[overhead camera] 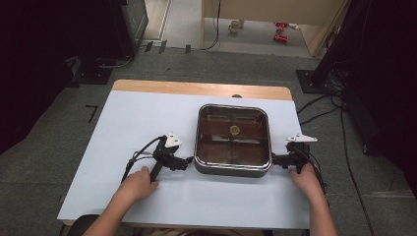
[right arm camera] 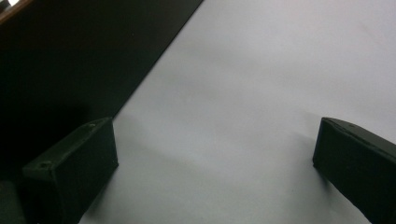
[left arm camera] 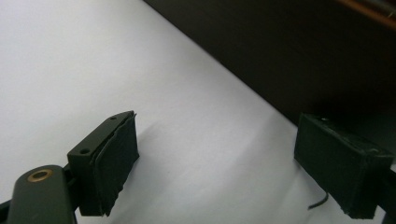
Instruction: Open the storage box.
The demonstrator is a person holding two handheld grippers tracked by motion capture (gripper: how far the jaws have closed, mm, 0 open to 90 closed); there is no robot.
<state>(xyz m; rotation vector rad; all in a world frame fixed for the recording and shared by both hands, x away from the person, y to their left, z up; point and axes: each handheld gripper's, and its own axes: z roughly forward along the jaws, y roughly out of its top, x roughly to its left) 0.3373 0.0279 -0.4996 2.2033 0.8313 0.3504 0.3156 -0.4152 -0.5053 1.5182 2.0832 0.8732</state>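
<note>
Here a square metal pan (overhead camera: pixel 232 140) sits right of centre in the high view on the white surface (overhead camera: pixel 123 147), a small round object (overhead camera: pixel 235 130) lying inside it. The left hand-held gripper (overhead camera: pixel 189 161) points at the pan's left wall, the right hand-held gripper (overhead camera: pixel 273 160) at its right wall; both have their jaws spread wide with nothing between them. In the left gripper view the dark pan wall (left arm camera: pixel 299 60) crosses the upper right. Risk: uneven closing on the two sides could tilt the pan, or smooth walls could slip from the pads.
</note>
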